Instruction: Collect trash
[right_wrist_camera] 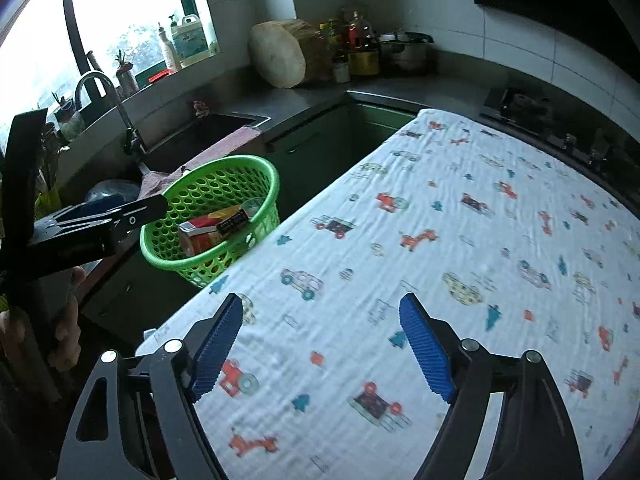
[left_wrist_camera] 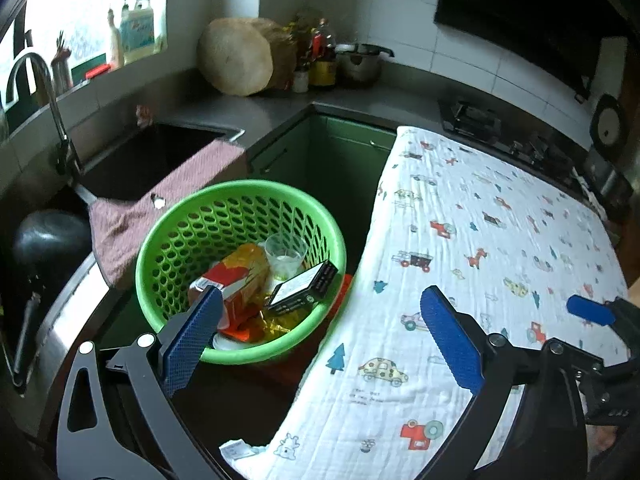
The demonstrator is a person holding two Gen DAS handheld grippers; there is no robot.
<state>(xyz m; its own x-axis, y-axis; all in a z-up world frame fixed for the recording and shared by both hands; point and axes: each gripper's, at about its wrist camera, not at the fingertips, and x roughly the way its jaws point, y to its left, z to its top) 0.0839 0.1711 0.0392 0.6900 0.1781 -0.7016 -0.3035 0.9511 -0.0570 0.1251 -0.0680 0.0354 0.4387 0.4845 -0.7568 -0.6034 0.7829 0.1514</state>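
Left tongs (left_wrist_camera: pixel 320 332): we see the blue pads (left_wrist_camera: pixel 448 340) spread wide apart with nothing between them, angled down over the gap where the green basket (left_wrist_camera: pixel 240 272) meets the cloth-covered surface (left_wrist_camera: pixel 500 240); the left pad overlaps the basket's near rim in this view.
Right tongs (right_wrist_camera: pixel 322 344): parted as well and empty, hovering low over the printed cloth (right_wrist_camera: pixel 440 240), pointed along it toward the stove end.
Trash: we find it all lying inside the basket, which stands just beside the surface's left edge: a red and yellow wrapper (left_wrist_camera: pixel 240 280), a clear plastic cup (left_wrist_camera: pixel 286 256), a dark box (left_wrist_camera: pixel 304 288) leaning against the right wall, and crumpled gold foil (left_wrist_camera: pixel 272 322) at the bottom.
Only in the left wrist view: the basket's contents from above, a brown towel (left_wrist_camera: pixel 168 216) draped over the sink edge, and one blue pad of the other tongs at the right border.
Only in the right wrist view: the left tongs from the side (right_wrist_camera: pixel 100 224), the person's hand (right_wrist_camera: pixel 60 320) gripping their handle, and the basket's outer wall.
Shared background: faucet (left_wrist_camera: pixel 40 92), round wooden block (left_wrist_camera: pixel 236 56).
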